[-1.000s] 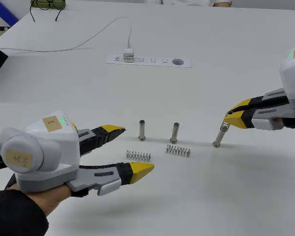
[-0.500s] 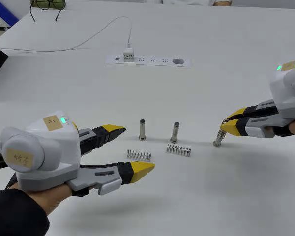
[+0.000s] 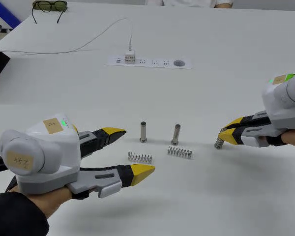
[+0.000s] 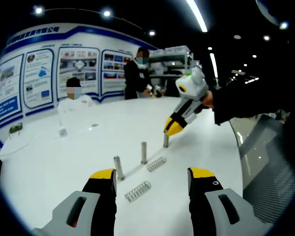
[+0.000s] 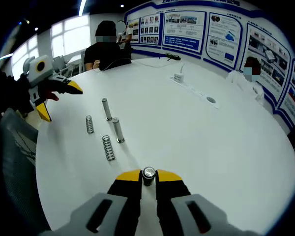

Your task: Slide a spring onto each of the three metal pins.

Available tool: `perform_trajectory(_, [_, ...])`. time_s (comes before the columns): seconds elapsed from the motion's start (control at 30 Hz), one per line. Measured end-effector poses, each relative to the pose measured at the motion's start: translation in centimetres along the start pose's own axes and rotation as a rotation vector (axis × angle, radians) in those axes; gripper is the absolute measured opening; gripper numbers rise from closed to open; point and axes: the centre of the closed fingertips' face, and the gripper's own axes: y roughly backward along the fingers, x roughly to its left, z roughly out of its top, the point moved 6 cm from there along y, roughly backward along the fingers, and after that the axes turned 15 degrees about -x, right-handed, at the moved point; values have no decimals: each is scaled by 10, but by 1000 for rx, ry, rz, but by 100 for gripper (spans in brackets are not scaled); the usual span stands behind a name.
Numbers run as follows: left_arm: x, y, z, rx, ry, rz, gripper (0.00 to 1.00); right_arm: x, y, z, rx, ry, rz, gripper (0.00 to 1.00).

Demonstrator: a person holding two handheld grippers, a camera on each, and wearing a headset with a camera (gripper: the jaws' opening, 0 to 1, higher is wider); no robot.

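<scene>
Left tongs (image 3: 137, 150): spread wide, nothing between the yellow tips. A hand in a dark sleeve holds them low over the tabletop (image 3: 221, 88), with the tips aimed toward the pins.
Room ahead of left tongs: open white surface runs from the tips to the nearest spring.
Left spring (image 3: 139, 158): lies flat just ahead of the left tongs' lower tip, in front of the left pin and apart from it.
Left pin (image 3: 143, 132): upright and bare, just beyond the left tongs' upper tip.
Middle pin (image 3: 176, 134): upright and bare, between the two tongs.
Middle spring (image 3: 180, 152): flat, just in front of the middle pin, not touching it.
Right pin (image 5: 148, 172): at the right tongs' tips, with the third spring (image 3: 219, 142) coiled round its shaft.
Right tongs (image 3: 222, 135): nearly closed. In the right gripper view the pin's round head sits pinched between the yellow tips.
Room around right tongs: open tabletop in front and behind.
Far side: glasses (image 3: 49, 6) lie by the far edge at the left. The cable (image 3: 88, 42) and power strip (image 3: 150, 62) are well beyond both tongs.
Edge: in the left gripper view the tabletop's curved rim passes to the right of the right tongs.
</scene>
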Motion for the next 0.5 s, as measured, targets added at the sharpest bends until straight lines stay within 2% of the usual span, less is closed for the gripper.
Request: perform_trajectory(0.5, [0, 1, 0, -4, 0, 1, 59, 1, 1, 2, -11, 28, -14, 15])
